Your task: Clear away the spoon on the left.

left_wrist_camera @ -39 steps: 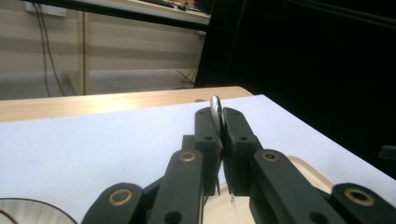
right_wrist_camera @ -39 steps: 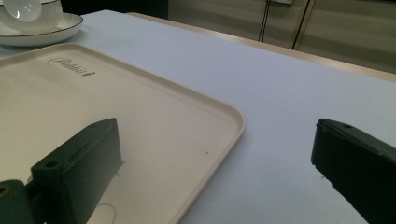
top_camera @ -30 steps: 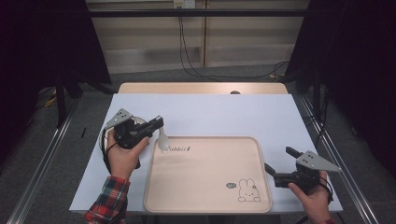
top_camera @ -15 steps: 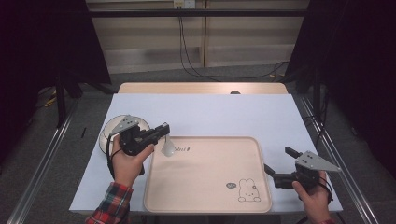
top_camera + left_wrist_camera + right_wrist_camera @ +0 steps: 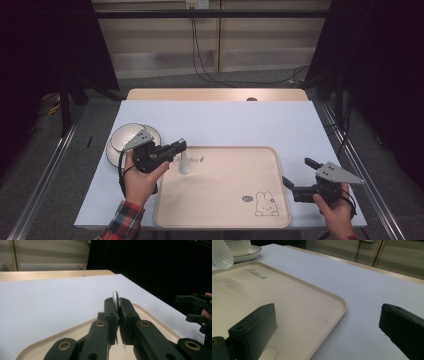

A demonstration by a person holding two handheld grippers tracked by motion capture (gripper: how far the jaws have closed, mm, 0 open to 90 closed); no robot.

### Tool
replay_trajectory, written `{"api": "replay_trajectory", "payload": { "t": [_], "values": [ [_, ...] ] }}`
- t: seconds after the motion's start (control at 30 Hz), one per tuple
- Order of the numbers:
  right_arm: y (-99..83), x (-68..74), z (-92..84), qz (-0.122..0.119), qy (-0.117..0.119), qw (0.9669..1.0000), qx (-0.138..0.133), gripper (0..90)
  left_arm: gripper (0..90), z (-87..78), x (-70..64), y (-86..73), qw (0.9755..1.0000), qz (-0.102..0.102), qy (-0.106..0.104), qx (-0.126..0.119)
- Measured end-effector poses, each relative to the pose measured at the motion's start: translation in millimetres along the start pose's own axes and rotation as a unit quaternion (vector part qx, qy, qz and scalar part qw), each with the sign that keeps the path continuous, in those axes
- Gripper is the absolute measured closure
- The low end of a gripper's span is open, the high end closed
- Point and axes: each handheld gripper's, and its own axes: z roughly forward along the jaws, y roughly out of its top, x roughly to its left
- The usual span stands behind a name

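- Fingers of the left gripper are pinched on a white spoon in the high view; its bowl hangs down over the far-left corner of the tray, just beside the printed word there.
- Same view: the left hand comes in from the near-left with a plaid sleeve, and a grey plate sits on top of its gripper.
- Same view: a dish sits on the tabletop just left of the tray, partly hidden behind the left gripper.
- Same view: the right gripper hovers at the tray's near-right edge, fingers spread wide with nothing between them, held by the right hand. A rabbit drawing marks the tray's near-right corner.
- Left gripper view: the two black fingers are nearly together, with the spoon's thin white edge sticking up between them. Beyond lie the tray rim and the white tabletop; the other gripper shows at the right edge.
- Right gripper view: the fingers stand well apart, one over the tray and the other over the tabletop beyond the rim. The spoon's bowl hangs at the upper left, above the tray, with the dish behind it.
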Motion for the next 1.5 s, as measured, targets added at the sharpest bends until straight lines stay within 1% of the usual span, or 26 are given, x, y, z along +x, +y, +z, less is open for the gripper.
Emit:
{"api": "replay_trajectory", "payload": {
  "t": [0.07,0.1,0.13,0.27,0.3,0.33,0.37,0.4,0.43,0.47,0.5,0.57,0.63,0.77,0.8,0.9,0.97,1.07,1.27,1.43,1.5],
  "values": [
    [0.0,-0.1,0.1,-0.001,0.001,1.0,-0.001,1.0,85.5,1.0,-1.6,-2.8,1.0,-0.002,-0.002,0.001],
    [0.0,-0.1,0.0,-0.001,0.001,1.0,-0.001,1.0,85.5,0.8,-1.4,-4.1,1.0,0.002,-0.005,0.007],
    [0.0,-0.1,0.1,-0.001,0.001,1.0,-0.001,1.0,85.5,1.3,-2.5,-4.9,1.0,-0.001,-0.002,0.004],
    [0.0,0.1,0.1,-0.002,0.001,1.0,-0.001,1.0,85.5,1.2,-4.0,-8.9,0.9999,-0.001,-0.009,0.01],
    [-0.1,-0.1,0.1,-0.002,0.0,1.0,0.0,1.0,85.5,1.3,-5.2,-10.6,0.9998,-0.002,-0.016,0.011],
    [-0.1,-0.1,0.1,-0.002,0.0,1.0,0.0,1.0,85.5,1.3,-5.2,-10.6,0.9998,-0.002,-0.016,0.011],
    [-0.1,-0.1,0.1,-0.002,0.0,1.0,0.0,1.0,85.5,0.8,-6.4,-11.3,0.9998,0.0,-0.011,0.016],
    [0.0,0.1,0.1,-0.002,0.0,1.0,0.0,1.0,85.5,1.0,-6.3,-12.2,0.9996,0.003,-0.02,0.017],
    [0.0,0.5,0.0,-0.002,0.002,1.0,0.0,1.0,85.4,1.2,-6.3,-13.0,0.9996,0.006,-0.023,0.017],
    [0.0,0.7,0.0,-0.002,0.001,1.0,0.0,1.0,85.4,0.8,-7.5,-13.8,0.9996,0.004,-0.019,0.02],
    [0.0,0.7,0.0,-0.003,0.001,1.0,0.0,1.0,85.5,0.8,-7.7,-15.9,0.9994,0.004,-0.027,0.021],
    [0.0,0.9,0.0,-0.003,0.002,1.0,0.0,1.0,85.5,0.4,-8.7,-16.7,0.9994,0.003,-0.027,0.024],
    [0.1,0.8,0.1,-0.003,0.003,1.0,0.0,1.0,85.4,-0.1,-9.9,-18.7,0.9991,0.001,-0.032,0.026],
    [0.1,1.1,0.3,-0.004,0.003,1.0,0.001,1.0,85.4,-2.0,-12.1,-20.9,0.9991,-0.005,-0.032,0.027],
    [0.1,1.1,0.3,-0.004,0.003,1.0,0.001,1.0,85.4,-2.4,-12.4,-21.6,0.9989,-0.005,-0.037,0.027],
    [0.3,1.2,0.4,-0.005,0.004,1.0,0.0,1.0,85.4,-4.1,-15.6,-23.6,0.9988,-0.004,-0.037,0.031],
    [0.3,1.5,0.4,-0.005,0.004,1.0,0.0,1.0,85.4,-5.1,-18.0,-25.1,0.9986,-0.004,-0.043,0.03],
    [0.5,1.9,0.6,-0.005,0.002,1.0,-0.001,1.0,85.4,-5.7,-20.0,-26.1,0.9985,-0.004,-0.044,0.031],
    [0.8,2.3,0.3,-0.007,0.002,1.0,0.0,1.0,85.4,-6.8,-26.9,-30.6,0.9976,-0.005,-0.057,0.039],
    [0.9,2.5,0.3,-0.008,0.002,1.0,0.0,1.0,85.4,-8.5,-32.8,-34.7,0.997,-0.01,-0.065,0.041],
    [0.9,2.6,0.5,-0.008,0.002,1.0,0.0,1.0,85.3,-8.9,-33.5,-36.2,0.9964,-0.013,-0.07,0.046]
  ]
}}
